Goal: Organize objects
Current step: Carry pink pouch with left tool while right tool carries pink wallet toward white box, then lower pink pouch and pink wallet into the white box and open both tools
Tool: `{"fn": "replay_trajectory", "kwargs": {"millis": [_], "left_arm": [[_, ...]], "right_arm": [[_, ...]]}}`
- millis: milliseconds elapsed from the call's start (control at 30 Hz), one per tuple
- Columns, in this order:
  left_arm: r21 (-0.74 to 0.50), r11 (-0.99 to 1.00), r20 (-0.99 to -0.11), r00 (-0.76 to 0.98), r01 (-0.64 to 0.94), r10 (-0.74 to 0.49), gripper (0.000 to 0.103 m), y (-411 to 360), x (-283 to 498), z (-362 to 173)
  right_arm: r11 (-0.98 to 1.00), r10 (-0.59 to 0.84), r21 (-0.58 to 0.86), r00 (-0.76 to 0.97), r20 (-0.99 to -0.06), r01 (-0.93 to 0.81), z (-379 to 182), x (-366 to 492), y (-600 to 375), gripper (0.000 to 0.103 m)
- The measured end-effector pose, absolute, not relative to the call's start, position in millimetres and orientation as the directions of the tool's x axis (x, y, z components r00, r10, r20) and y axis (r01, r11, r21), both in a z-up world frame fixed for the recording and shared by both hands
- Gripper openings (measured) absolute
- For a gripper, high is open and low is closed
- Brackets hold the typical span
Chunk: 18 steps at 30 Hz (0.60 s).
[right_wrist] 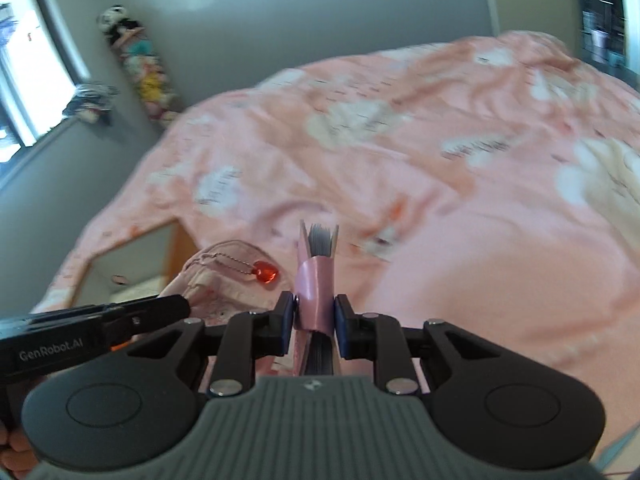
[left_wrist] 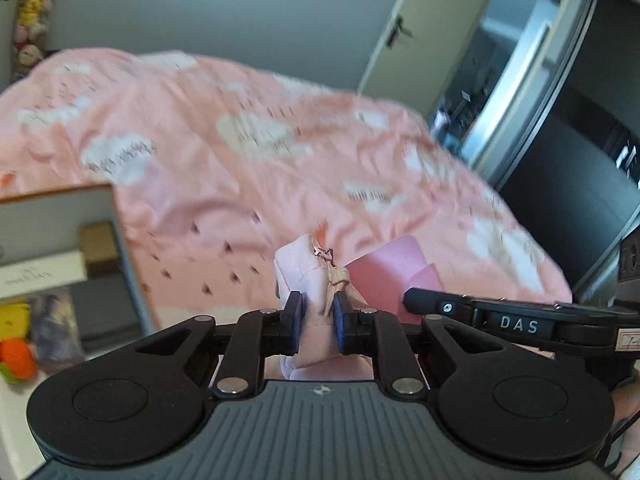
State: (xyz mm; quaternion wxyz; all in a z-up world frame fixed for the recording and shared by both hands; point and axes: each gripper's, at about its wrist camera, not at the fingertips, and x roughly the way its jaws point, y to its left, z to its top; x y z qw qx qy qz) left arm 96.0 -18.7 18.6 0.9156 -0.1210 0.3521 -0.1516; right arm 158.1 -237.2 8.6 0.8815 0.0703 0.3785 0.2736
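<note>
My left gripper (left_wrist: 317, 316) is shut on a pale pink fabric pouch (left_wrist: 306, 276) with a zipper pull, held above the pink bed. The pouch also shows in the right wrist view (right_wrist: 218, 280), with a red heart charm (right_wrist: 265, 272) on a bead chain. My right gripper (right_wrist: 314, 318) is shut on a pink notebook (right_wrist: 317, 276) held spine-up, with its pages showing. The notebook also shows in the left wrist view (left_wrist: 390, 270), just right of the pouch. The two grippers are side by side, close together.
A pink bedspread with white clouds (left_wrist: 248, 148) fills the space ahead. An open white box (left_wrist: 56, 264) with books and colourful items sits at the left, also seen in the right wrist view (right_wrist: 132, 264). A door (left_wrist: 424, 28) and a dark wardrobe stand at the right.
</note>
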Motion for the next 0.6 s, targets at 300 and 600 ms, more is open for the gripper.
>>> {"fn": "replay_trajectory", "kwargs": {"millis": [300, 600], "left_arm": [[-0.286, 0.958, -0.589, 0.795, -0.036, -0.146, 0.018, 76, 71, 42], [-0.076, 0.991, -0.717, 0.697, -0.113, 0.024, 0.018, 93, 74, -17]], "right_arm": [[0.682, 0.712, 0.415, 0.419, -0.563, -0.602, 45, 145, -144, 0.023], [0.705, 0.595, 0.306, 0.299, -0.746, -0.640, -14, 133, -44, 0.022]]}}
